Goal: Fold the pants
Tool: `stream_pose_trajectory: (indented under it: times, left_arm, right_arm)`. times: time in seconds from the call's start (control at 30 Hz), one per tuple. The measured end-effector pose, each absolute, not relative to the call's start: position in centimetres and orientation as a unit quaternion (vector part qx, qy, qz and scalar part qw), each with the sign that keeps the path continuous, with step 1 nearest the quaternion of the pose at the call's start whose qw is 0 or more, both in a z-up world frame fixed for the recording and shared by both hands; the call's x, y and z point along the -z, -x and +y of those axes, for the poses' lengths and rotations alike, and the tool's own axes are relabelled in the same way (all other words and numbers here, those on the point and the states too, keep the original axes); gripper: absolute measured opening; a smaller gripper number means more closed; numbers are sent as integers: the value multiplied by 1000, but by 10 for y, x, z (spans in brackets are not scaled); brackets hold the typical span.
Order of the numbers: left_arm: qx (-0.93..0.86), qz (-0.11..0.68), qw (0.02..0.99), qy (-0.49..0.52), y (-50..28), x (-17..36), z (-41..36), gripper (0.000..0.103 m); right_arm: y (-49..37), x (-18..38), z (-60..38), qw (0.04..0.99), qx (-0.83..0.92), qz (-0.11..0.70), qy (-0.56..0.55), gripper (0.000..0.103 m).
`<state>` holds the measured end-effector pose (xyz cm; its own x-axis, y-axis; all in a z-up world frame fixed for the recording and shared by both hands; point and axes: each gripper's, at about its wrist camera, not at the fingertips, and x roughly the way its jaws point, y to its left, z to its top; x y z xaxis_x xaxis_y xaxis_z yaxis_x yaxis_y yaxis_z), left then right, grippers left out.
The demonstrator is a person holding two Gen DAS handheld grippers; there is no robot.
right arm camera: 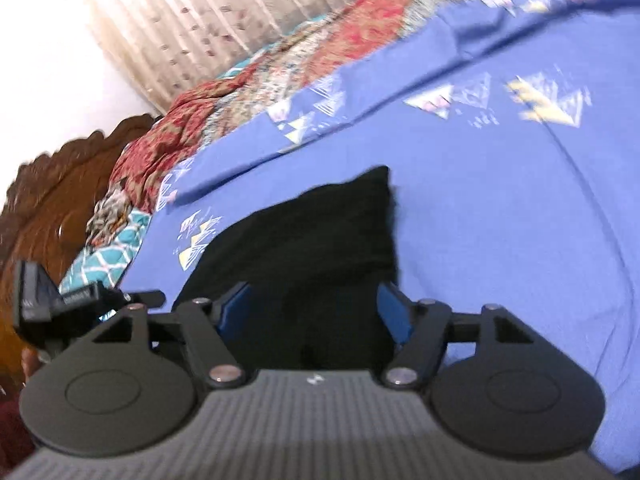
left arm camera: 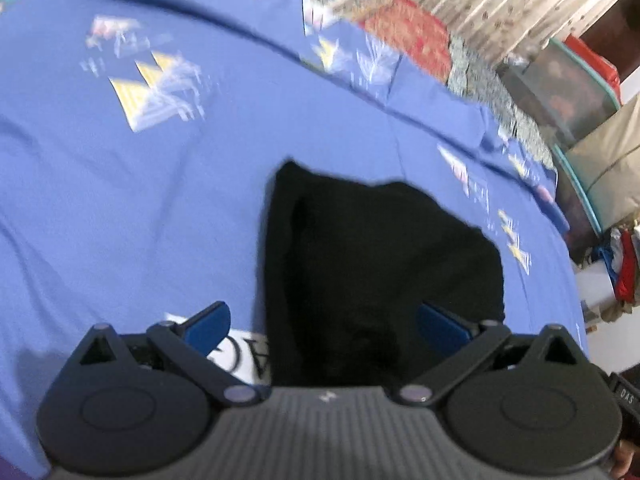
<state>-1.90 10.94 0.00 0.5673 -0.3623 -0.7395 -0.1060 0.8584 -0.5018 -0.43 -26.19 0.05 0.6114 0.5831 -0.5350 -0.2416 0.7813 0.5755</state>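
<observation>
Blue bedsheet [left arm camera: 120, 200] with yellow and white triangle prints covers the bed. Black pants [left arm camera: 380, 272] lie on it in a folded bundle, right in front of both tools. Seen from the left wrist, the left tool [left arm camera: 324, 324] has its blue fingers [left arm camera: 210, 326] wide apart, with the pants between them but not pinched. A white patch with big dark letters [left arm camera: 240, 354] peeks out by the left finger; the letters are too cut off to read. Clear storage boxes [left arm camera: 568, 92] stand at the right. Only the right wrist view shows a brown carved headboard [right arm camera: 60, 200] at the left and a red patterned quilt [right arm camera: 224, 120]. The right tool [right arm camera: 316, 312] is spread open over the pants [right arm camera: 320, 232].
</observation>
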Motion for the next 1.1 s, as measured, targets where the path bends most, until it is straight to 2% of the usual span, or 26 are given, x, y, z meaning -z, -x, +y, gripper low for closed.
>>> stream_pose_trajectory:
  times: [0.1,0.4,0.43,0.47,0.5,0.53,0.6,0.7,0.9,1.0,1.1]
  left_arm:
    - [77,484,836,249,9,17,100,103]
    - [115,484,819,285,-9,39,86,103]
    - [116,481,823,278,-9,40,82,100]
    - [115,479,826,273,-9,39,80,95]
    - [117,477,828,270,-10,34,77,85]
    - [117,473,830,271,-10,27,77,80]
    - [129,453,835,284,-13,8,81,75]
    - [142,411,859,272,-29,-31,83,75]
    - [144,339,903,220,-83,-87,80,75]
    - [136,329,914,194,-113,-82,69,75]
    - [101,361,912,168,-146,-48,51,77]
  right_arm:
    - [-8,12,-266,858,-235,383,-250,82]
    - [-56,45,-252,819,-282,421,-269,86]
    - [-62,50,-249,812,-284,430,-272,82]
    - [-66,53,-242,809,-281,441,-269,74]
    - [-68,51,-236,808,-283,445,-263,46]
    - [-68,46,-232,807,-289,444,-262,34]
    - [-65,23,-221,829,-294,417,-229,21]
    - [-66,-16,-205,860,-316,362,-174,17]
    - [-106,-71,-208,899,-309,258,-171,17]
    - [-133,-72,-211,914,-289,232,-163,17]
    - [-159,-49,-204,921,-257,253,-146,17]
